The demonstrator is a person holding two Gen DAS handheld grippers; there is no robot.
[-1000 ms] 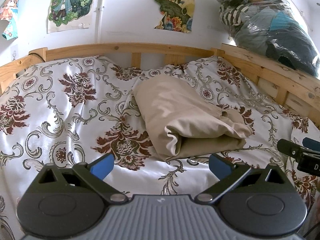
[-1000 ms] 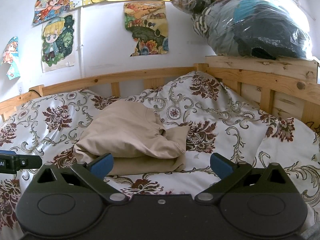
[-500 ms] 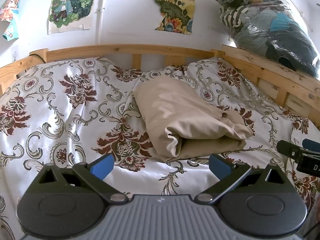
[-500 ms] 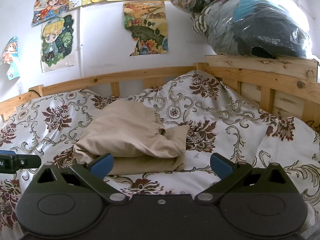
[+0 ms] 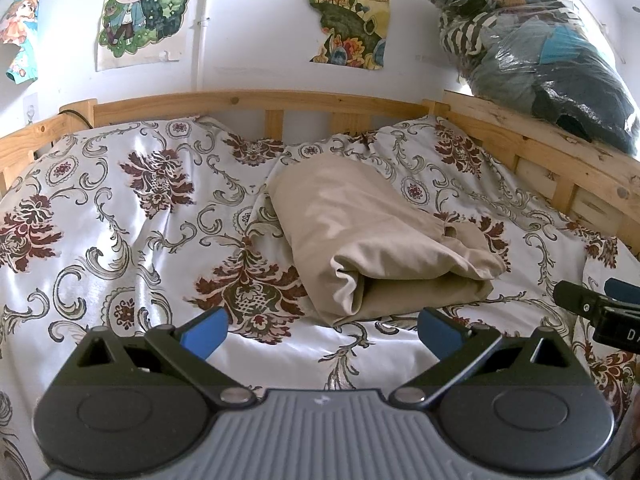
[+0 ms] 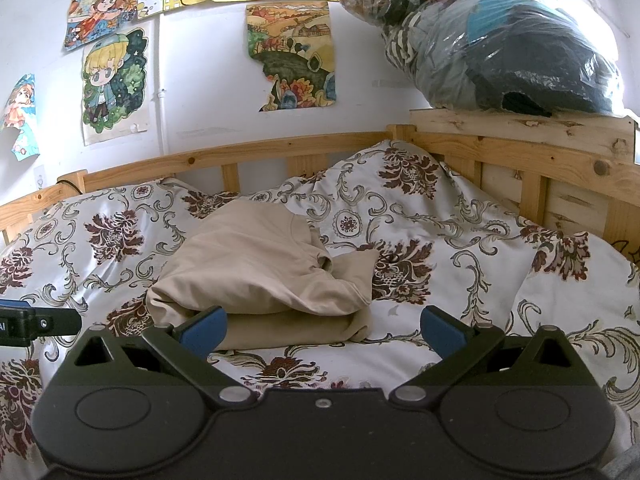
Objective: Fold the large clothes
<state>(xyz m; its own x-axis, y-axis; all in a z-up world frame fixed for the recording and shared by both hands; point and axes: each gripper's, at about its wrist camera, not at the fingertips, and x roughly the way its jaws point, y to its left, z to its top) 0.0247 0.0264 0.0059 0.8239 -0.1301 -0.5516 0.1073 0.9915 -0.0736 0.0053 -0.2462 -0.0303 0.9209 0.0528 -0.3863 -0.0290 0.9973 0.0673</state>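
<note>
A beige garment [image 5: 372, 240] lies folded in a thick bundle on the flowered bedspread [image 5: 120, 240], its folded edge toward me. It also shows in the right wrist view [image 6: 264, 272]. My left gripper [image 5: 322, 330] is open and empty, held just short of the bundle's near edge. My right gripper [image 6: 322, 330] is open and empty, also just in front of the bundle. The right gripper's side shows at the right edge of the left wrist view [image 5: 600, 312]. The left gripper's side shows at the left edge of the right wrist view [image 6: 36, 322].
A wooden bed rail [image 5: 260, 102] runs along the back and the right side [image 6: 520, 152]. A clear plastic bag of clothes [image 6: 500, 40] sits on the right rail. Posters [image 6: 292, 56] hang on the white wall.
Both grippers have stayed open and almost still. The left wrist view has shifted very slightly; the garment has not moved.
</note>
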